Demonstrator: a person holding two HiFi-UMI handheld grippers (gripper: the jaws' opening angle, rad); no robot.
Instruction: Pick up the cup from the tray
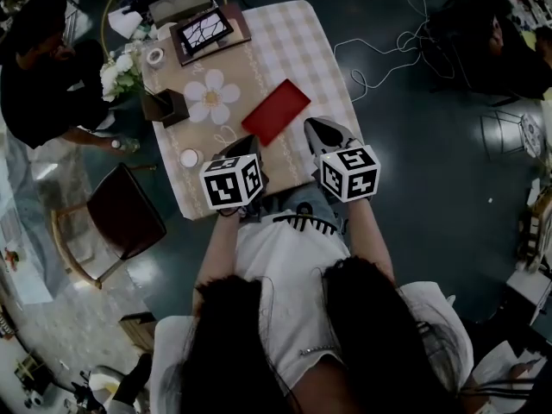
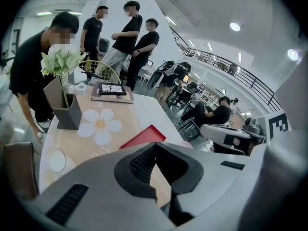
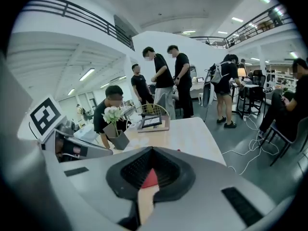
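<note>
A dark box (image 1: 166, 106) at the bench's (image 1: 293, 41) upper left holds white flowers (image 1: 121, 72), and a red tray (image 1: 276, 110) lies mid-bench. A small white round thing (image 1: 189, 157) at the left edge may be the cup; hard to tell. The left tool (image 1: 247, 143) and right tool (image 1: 321, 129) point forward over the near edge, both closed on nothing.

A: Head view?
B: High overhead, facing steeply down; table (image 1: 293, 41) ahead of left claw (image 1: 248, 145) and right claw (image 1: 317, 126).
A: Claw views?
B: Each rides close behind its jaws, facing low across the table. All share the tray (image 1: 276, 110) just ahead.
</note>
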